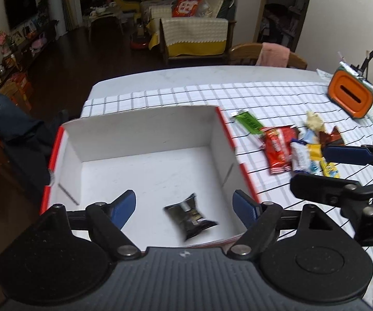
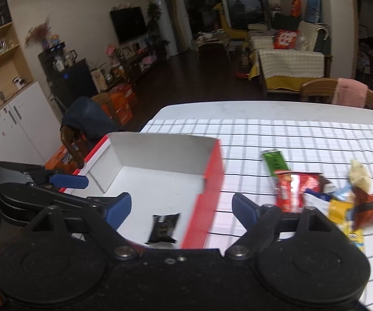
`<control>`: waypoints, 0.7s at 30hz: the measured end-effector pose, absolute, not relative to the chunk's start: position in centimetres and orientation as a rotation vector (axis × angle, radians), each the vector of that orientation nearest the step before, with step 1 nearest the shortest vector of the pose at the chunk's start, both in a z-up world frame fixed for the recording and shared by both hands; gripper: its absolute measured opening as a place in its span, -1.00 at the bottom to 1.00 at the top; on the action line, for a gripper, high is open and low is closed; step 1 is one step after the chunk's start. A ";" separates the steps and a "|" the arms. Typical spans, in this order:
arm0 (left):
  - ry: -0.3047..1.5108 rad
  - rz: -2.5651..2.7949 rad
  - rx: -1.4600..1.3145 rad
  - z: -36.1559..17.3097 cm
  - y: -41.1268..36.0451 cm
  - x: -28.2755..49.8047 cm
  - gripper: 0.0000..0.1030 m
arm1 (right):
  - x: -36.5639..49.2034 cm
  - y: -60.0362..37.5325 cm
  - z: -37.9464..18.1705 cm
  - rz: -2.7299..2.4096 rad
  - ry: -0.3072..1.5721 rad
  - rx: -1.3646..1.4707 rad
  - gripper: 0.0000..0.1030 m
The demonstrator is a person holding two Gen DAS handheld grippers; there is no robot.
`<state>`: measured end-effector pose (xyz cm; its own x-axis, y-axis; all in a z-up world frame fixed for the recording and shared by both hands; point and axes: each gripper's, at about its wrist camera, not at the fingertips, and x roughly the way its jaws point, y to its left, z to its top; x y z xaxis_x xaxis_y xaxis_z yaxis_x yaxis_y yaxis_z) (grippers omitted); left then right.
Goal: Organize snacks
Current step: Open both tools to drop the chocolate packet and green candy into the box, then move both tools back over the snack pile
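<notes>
- While both grippers hung over the checked tablecloth (image 2: pixel 303 140), only one snack lay in the white box (image 1: pixel 145 127): a black packet (image 1: pixel 190 216) flat on the floor near its front edge.
- Left gripper (image 1: pixel 184 207) hovered above that packet with its jaws spread wide and empty — nothing between the blue pads.
- Right gripper (image 2: pixel 181 207) was likewise open and empty, straddling the red side wall of the box, with the pile just to its right.
- Remaining snacks sat in a loose heap on the cloth, apart from the box: a green bar (image 2: pixel 274 162), a red wrapper (image 2: pixel 294 190), a brown twisted packet (image 2: pixel 370 206), a yellow packet (image 2: pixel 339 208) and pale sweets, several overlapping.
- These looked light, crinkly and slick — probably easy to crush and liable to slide.
- A hold across the flat middle of a wrapper, or on a twisted end, seemed safest; the green bar lay mostly clear of the heap, so it seemed the easiest pick.
</notes>
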<state>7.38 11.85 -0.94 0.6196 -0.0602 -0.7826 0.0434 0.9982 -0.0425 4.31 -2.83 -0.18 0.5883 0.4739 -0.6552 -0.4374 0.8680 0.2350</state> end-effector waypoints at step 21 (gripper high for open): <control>0.914 -0.175 -0.019 -3.5 -4.4 10.5 0.64 | 7.0 -20.8 -3.5 0.365 0.789 -0.005 0.97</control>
<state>10.53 -4.45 -3.54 0.5970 -0.1588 -0.7863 0.1428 0.9856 -0.0906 7.00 -20.83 -3.48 0.6454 0.3194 -0.6938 -0.3227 0.9373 0.1313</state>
